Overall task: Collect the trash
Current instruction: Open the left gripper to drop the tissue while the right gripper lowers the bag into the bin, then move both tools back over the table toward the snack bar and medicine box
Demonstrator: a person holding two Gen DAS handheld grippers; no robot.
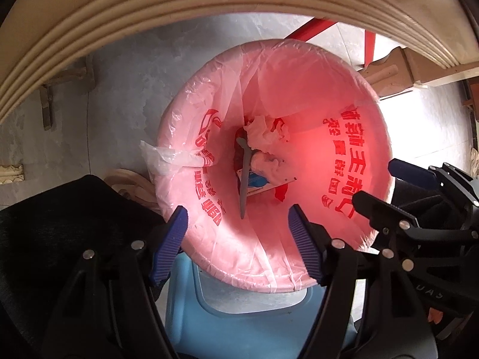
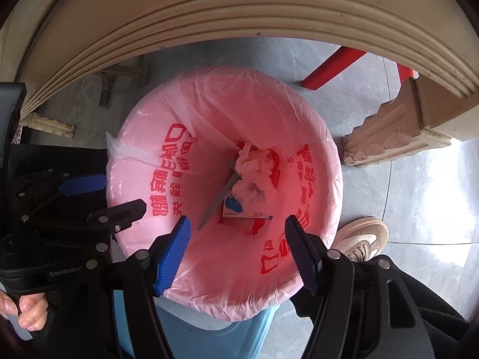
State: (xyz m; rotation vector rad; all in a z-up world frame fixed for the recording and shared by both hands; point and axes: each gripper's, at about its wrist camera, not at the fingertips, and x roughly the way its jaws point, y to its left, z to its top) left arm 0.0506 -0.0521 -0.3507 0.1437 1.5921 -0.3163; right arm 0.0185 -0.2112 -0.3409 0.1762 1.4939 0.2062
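A bin lined with a pink plastic bag [image 1: 344, 137] with red print fills both views [image 2: 167, 161]. At its bottom lie crumpled tissue [image 1: 266, 133] [image 2: 254, 164], a grey plastic knife [image 1: 244, 179] [image 2: 215, 200] and a white and blue wrapper [image 1: 263, 181] [image 2: 236, 206]. My left gripper [image 1: 239, 239] is open and empty above the bin's near rim. My right gripper [image 2: 238, 246] is open and empty above the near rim too. Each gripper shows at the side of the other view, the right one [image 1: 386, 185] and the left one [image 2: 98, 197].
A cream table edge [image 1: 179, 15] [image 2: 239, 24] arches overhead, with a carved table leg [image 2: 389, 137] at right. A red chair leg [image 2: 332, 65] stands behind the bin. A blue stool [image 1: 239, 323] sits under the near rim. A beige shoe [image 2: 362, 236] is at right on the grey floor.
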